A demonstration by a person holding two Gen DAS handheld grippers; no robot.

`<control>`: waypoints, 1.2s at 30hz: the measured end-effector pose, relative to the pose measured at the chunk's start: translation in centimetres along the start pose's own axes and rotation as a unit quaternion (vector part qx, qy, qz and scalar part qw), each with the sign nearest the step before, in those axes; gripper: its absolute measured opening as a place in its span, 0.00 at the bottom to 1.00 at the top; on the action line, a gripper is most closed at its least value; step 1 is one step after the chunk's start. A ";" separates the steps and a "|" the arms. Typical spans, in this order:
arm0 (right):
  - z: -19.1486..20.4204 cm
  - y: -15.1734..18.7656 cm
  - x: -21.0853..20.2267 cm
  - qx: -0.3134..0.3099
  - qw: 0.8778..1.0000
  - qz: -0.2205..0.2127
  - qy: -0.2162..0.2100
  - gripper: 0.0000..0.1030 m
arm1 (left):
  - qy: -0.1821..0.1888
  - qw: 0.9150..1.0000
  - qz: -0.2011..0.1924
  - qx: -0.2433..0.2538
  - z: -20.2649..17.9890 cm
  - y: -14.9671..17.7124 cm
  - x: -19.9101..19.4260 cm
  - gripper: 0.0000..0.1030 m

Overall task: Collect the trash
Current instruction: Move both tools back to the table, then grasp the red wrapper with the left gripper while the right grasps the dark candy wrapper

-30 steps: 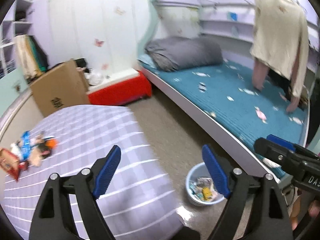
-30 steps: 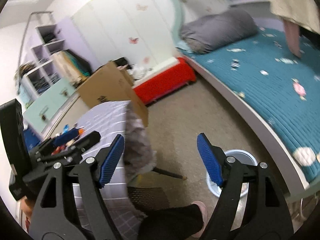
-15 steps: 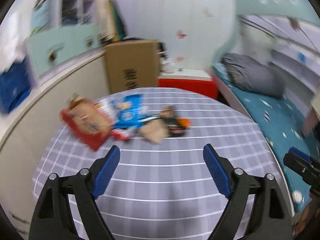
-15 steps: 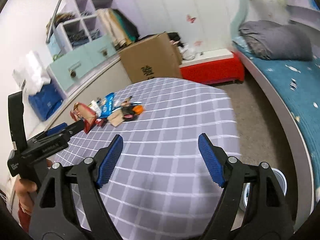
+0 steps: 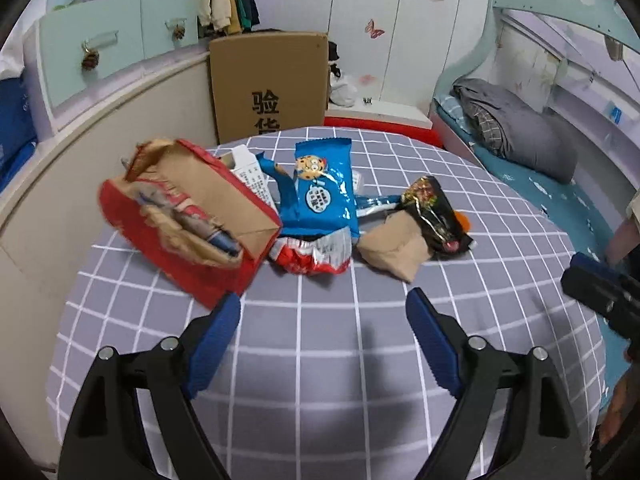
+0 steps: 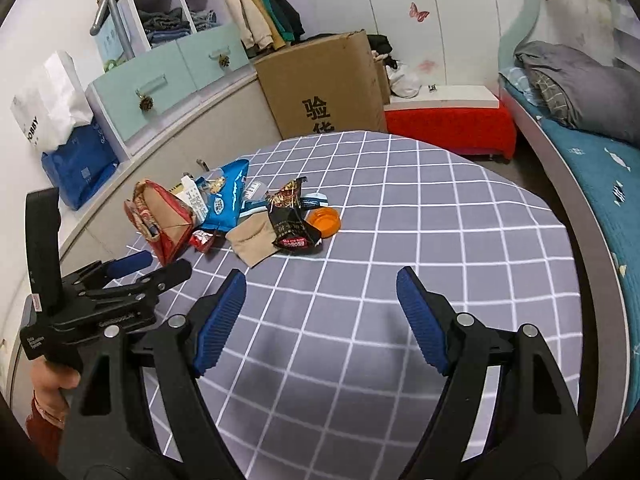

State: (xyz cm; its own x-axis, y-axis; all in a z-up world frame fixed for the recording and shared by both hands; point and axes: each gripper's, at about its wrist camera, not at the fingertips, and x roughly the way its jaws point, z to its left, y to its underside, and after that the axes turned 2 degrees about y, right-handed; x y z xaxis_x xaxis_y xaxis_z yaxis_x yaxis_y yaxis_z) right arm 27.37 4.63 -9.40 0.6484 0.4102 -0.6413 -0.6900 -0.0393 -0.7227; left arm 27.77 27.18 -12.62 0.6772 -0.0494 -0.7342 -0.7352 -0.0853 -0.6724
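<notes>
A pile of trash lies on the table's grey checked cloth: a torn red carton, a blue cookie wrapper, a red-and-silver wrapper, a brown paper piece, a black snack packet and an orange lid. My left gripper hovers just in front of the pile. Its jaws are closing a little, still wide, with nothing between them. My right gripper stands open and empty over bare cloth, farther from the pile and to the right of the left one.
A cardboard box stands behind the table, next to a red bench. Pale green drawers and a blue bag line the left wall. A bed runs along the right. A hand holds the left gripper.
Both views have swung left, from the bed, floor and bin to the table. The trash pile now sits closer, right ahead of the left gripper. Both grippers stay empty.
</notes>
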 end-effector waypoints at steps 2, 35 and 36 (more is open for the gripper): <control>0.1 -0.4 0.8 -0.001 1.000 0.003 0.001 0.74 | 0.001 1.000 0.009 0.004 -0.2 -0.5 0.9 0.68; 5.0 -3.4 9.0 -0.135 0.989 0.054 0.005 0.21 | 0.015 1.000 -0.015 0.009 -0.4 -0.5 -1.5 0.03; 4.8 -3.3 8.2 -0.127 0.991 0.050 -0.003 0.21 | 0.015 1.000 -0.016 0.008 -0.3 -0.4 -1.7 0.02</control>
State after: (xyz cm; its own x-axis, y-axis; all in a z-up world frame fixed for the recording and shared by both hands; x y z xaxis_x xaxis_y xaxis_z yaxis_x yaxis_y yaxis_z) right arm 33.46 12.52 -11.06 0.5781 0.3978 -0.7125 -0.6472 -0.3083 -0.6972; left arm 26.92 26.96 -11.05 0.7014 -0.0775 -0.7085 -0.7127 -0.0717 -0.6978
